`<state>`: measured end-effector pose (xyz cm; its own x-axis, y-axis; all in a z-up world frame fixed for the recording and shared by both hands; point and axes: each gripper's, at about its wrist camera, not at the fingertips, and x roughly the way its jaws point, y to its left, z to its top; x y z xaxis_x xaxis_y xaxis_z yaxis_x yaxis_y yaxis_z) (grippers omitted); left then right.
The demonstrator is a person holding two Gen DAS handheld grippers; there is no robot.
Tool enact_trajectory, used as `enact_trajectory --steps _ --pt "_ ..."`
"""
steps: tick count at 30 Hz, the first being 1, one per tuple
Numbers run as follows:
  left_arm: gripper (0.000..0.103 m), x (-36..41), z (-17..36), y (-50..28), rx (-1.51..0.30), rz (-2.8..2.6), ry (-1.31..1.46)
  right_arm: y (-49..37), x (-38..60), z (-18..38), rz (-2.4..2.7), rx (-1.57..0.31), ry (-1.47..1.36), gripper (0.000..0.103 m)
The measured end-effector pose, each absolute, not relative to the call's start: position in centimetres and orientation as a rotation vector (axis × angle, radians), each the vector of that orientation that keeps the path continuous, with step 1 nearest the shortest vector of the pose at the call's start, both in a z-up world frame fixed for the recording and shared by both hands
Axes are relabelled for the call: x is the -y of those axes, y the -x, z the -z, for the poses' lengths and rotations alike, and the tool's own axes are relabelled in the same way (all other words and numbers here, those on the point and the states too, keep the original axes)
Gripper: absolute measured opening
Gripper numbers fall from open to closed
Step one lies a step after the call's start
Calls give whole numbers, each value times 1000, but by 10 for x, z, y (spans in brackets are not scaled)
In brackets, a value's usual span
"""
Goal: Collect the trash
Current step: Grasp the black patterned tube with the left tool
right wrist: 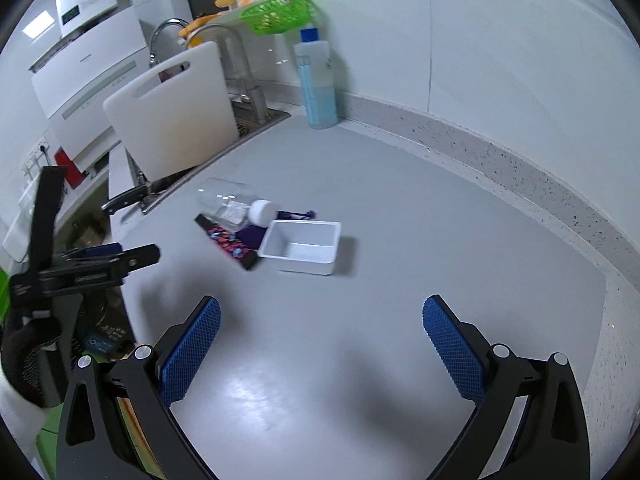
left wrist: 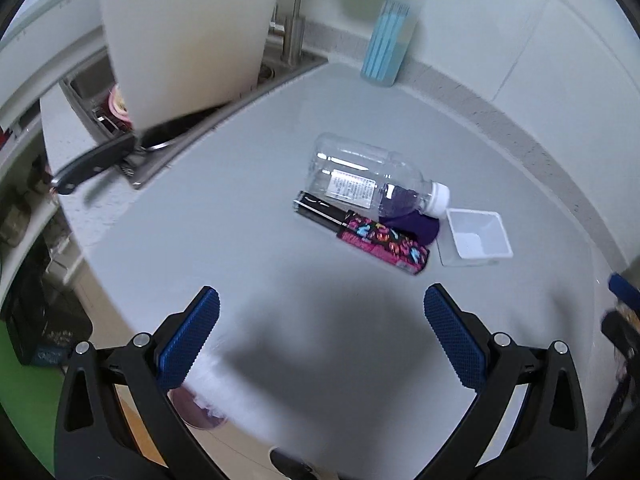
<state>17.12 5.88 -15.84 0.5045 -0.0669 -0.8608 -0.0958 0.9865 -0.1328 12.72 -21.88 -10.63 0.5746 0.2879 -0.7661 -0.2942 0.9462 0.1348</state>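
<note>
On the grey counter (left wrist: 248, 240) lies a small heap of trash. A clear plastic bottle (left wrist: 360, 178) with a white cap rests on its side. Against it lies a black and pink patterned wrapper (left wrist: 380, 242), over a purple scrap (left wrist: 420, 228). A white square plastic tub (left wrist: 476, 238) stands upright to their right. My left gripper (left wrist: 320, 300) hovers open in front of the heap, nothing between its fingers. From the right wrist view the bottle (right wrist: 230, 202), wrapper (right wrist: 230, 244) and tub (right wrist: 300, 246) lie ahead left. My right gripper (right wrist: 320, 312) is open and empty.
A white cutting board (right wrist: 176, 112) leans in the sink (right wrist: 256, 118), with a black-handled knife (right wrist: 128, 198) sticking out over the counter edge. A blue bottle (right wrist: 318, 80) stands by the wall under a green basket (right wrist: 280, 12). The left gripper's body (right wrist: 80, 272) shows at the right view's left edge.
</note>
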Motion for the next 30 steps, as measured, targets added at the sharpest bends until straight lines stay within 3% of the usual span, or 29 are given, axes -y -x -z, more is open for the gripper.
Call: enact_trajectory --steps 25,28,30 --pt "100 -46 215 -244 -1181 -364 380 -195 241 140 -512 -973 8 97" --pt "98 -43 214 -247 -1185 -398 369 -198 243 140 -522 -976 6 97" --pt "90 -43 211 -246 -1175 -408 370 -200 244 141 -526 -979 5 97"
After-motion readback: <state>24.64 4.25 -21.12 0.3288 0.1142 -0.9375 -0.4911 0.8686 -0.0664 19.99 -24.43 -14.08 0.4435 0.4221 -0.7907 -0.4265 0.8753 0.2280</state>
